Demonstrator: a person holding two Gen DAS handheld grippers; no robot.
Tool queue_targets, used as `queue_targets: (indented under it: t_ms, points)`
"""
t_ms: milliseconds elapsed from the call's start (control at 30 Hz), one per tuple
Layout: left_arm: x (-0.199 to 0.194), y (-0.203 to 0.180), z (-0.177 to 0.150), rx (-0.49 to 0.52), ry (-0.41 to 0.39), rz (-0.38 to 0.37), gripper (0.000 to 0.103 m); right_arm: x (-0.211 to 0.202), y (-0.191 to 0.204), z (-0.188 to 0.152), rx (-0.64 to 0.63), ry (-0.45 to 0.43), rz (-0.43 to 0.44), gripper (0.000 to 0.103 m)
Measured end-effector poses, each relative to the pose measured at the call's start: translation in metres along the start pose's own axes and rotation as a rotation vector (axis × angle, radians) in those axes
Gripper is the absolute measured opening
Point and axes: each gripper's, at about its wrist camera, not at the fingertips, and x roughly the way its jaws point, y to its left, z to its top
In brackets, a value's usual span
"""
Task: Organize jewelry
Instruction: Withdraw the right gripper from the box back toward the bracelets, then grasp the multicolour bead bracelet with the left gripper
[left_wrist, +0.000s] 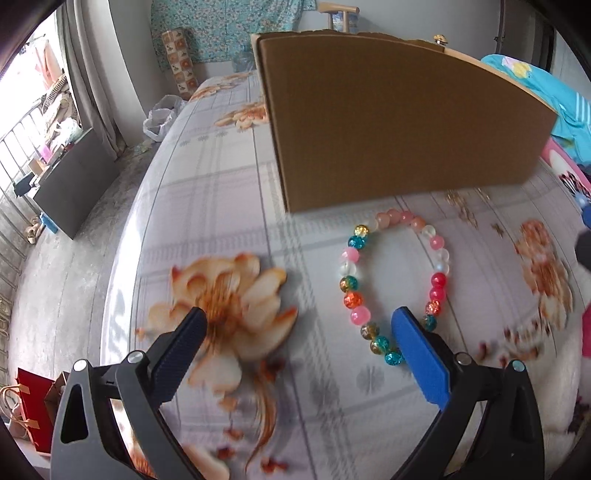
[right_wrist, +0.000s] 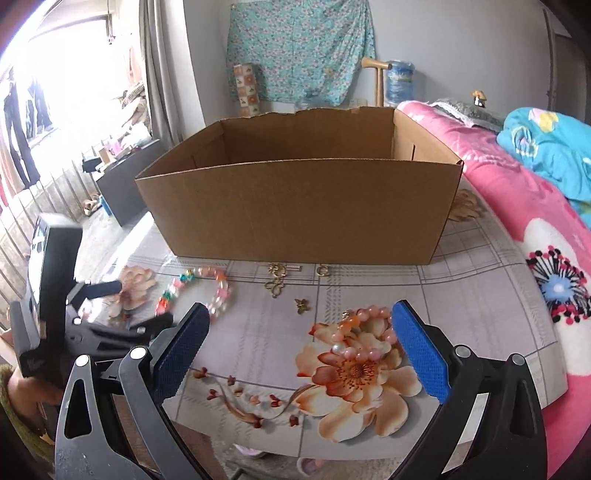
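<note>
A multicoloured bead bracelet (left_wrist: 395, 288) lies flat on the floral sheet in front of a brown cardboard box (left_wrist: 399, 122). My left gripper (left_wrist: 299, 321) is open just before it, and its right finger (left_wrist: 417, 354) covers the bracelet's near edge. In the right wrist view the same bracelet (right_wrist: 199, 290) lies left of centre, with the left gripper (right_wrist: 136, 306) at it. A pink and orange bead bracelet (right_wrist: 364, 334) rests beside the right finger (right_wrist: 417, 350) of my open right gripper (right_wrist: 299, 317). Small gold charms (right_wrist: 277, 280) lie before the open box (right_wrist: 295, 210).
A pink quilt (right_wrist: 535, 221) and a blue blanket (right_wrist: 546, 144) lie along the right. The bed edge drops to the floor on the left, where a dark cabinet (left_wrist: 74, 184) and red gift bags (left_wrist: 33, 410) stand. A person's hand (right_wrist: 22, 391) holds the left tool.
</note>
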Motion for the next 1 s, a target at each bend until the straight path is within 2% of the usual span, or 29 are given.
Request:
queue_targets:
  t_ms: [167, 233, 300, 400, 533, 600, 800, 833, 1000]
  points:
    - [-0.010, 0.007, -0.016, -0.006, -0.004, -0.002, 0.098, -0.009, 0.004, -0.002, 0.009, -0.004, 0.054, 0.094]
    - [-0.014, 0.004, -0.020, -0.008, -0.011, -0.003, 0.094, -0.011, 0.007, -0.003, 0.005, -0.001, 0.075, 0.091]
    - [-0.020, 0.001, -0.021, 0.000, -0.031, -0.002, 0.082, -0.012, 0.011, -0.003, -0.005, 0.006, 0.095, 0.088]
    - [-0.028, -0.002, -0.024, 0.022, -0.074, -0.017, 0.070, -0.007, 0.018, -0.002, -0.006, 0.034, 0.155, 0.080]
    - [-0.030, -0.010, -0.021, 0.034, -0.118, -0.073, 0.066, 0.007, 0.026, -0.002, 0.016, 0.097, 0.245, 0.066]
    - [-0.028, -0.010, -0.018, 0.040, -0.126, -0.087, 0.060, 0.016, 0.031, -0.002, 0.012, 0.125, 0.266, 0.059]
    - [-0.019, -0.007, -0.013, 0.045, -0.112, -0.119, 0.042, 0.039, 0.042, -0.001, 0.009, 0.200, 0.291, 0.042]
    - [-0.016, -0.006, -0.012, 0.043, -0.110, -0.122, 0.042, 0.043, 0.043, -0.001, 0.008, 0.209, 0.287, 0.039]
    - [-0.017, -0.007, -0.014, 0.044, -0.107, -0.124, 0.041, 0.055, 0.052, 0.000, -0.018, 0.235, 0.282, 0.036]
